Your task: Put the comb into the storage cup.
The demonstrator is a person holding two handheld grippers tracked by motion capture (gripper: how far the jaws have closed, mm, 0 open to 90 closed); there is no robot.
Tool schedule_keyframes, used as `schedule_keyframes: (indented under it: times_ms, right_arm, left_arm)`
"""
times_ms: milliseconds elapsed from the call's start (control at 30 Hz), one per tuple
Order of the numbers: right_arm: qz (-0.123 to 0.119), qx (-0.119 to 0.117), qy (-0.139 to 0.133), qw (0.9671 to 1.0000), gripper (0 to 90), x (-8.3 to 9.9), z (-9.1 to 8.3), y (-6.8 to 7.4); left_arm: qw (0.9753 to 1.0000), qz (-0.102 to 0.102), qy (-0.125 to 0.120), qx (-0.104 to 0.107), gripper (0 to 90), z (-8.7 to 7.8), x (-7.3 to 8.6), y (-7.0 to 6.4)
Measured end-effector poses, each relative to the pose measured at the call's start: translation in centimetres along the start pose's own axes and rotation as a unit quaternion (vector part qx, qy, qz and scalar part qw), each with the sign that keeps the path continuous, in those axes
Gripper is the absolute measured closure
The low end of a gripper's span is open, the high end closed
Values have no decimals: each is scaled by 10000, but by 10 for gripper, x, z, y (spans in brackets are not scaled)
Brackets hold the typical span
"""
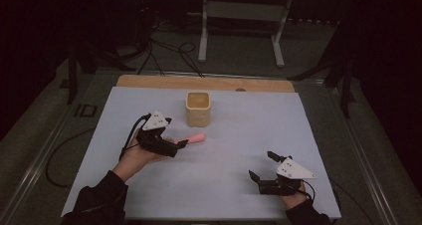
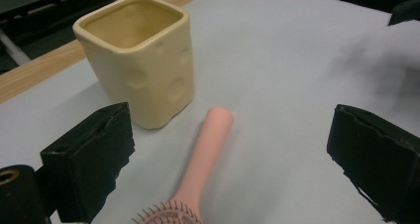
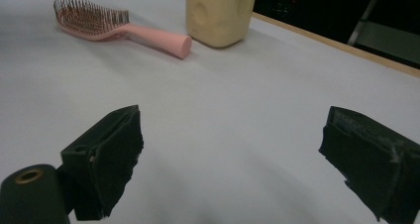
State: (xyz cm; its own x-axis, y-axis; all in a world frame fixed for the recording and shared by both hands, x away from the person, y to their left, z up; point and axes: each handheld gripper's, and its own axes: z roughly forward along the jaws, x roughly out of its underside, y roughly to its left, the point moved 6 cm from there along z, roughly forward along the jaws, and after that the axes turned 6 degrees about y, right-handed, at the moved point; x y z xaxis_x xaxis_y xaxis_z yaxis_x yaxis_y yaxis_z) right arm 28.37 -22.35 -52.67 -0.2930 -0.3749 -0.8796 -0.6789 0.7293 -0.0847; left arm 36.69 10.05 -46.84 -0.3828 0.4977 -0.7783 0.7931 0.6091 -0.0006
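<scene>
Pink and long, the hairbrush lies flat on the white worktop, a little left of the middle of the high view. Its handle points toward the right of that frame. Just above the handle end stands a cream cup with a square mouth and round dents in its sides. The cup sits upright near the top middle of the worktop, close to the handle but not touching it.

The left gripper is held in a hand at the left of the high view, right over the brush's bristle end. In the left gripper view its two black jaws are wide apart, with the brush handle lying between them and the bristles at the bottom edge. The jaws hold nothing.

The right gripper rests low at the lower right of the high view, well apart from the brush. Its jaws are spread wide too, with only bare worktop between them.
</scene>
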Motion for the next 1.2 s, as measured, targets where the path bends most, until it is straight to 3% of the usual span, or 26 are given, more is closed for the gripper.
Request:
schedule_keyframes:
  times_ms: [167,267,467,633,700,900,1200]
  right_arm:
    - [-15,-11,-17,10000,85,0,0,0]
    - [-40,-17,-5,10000,85,0,0,0]
    - [-42,-24,-13,10000,85,0,0,0]
    - [-48,-35,-17,10000,85,0,1,0]
    - [-37,-40,-30,10000,85,-1,0,0]
    - [-59,-59,-23,10000,85,-1,1,1]
    - [-57,-77,-5,10000,85,0,1,2]
  left_arm:
    - [9998,-29,119,123,129,14,-2,-1]
    - [9996,-137,228,15,154,22,-2,1]
    - [9989,-349,304,-46,302,34,-3,6]
    - [9981,-358,427,-245,440,44,-3,7]
    - [9978,-330,513,-274,457,48,-3,7]
    - [9947,-286,880,-449,624,60,0,4]
    - [9882,-585,1290,-579,799,76,3,7]
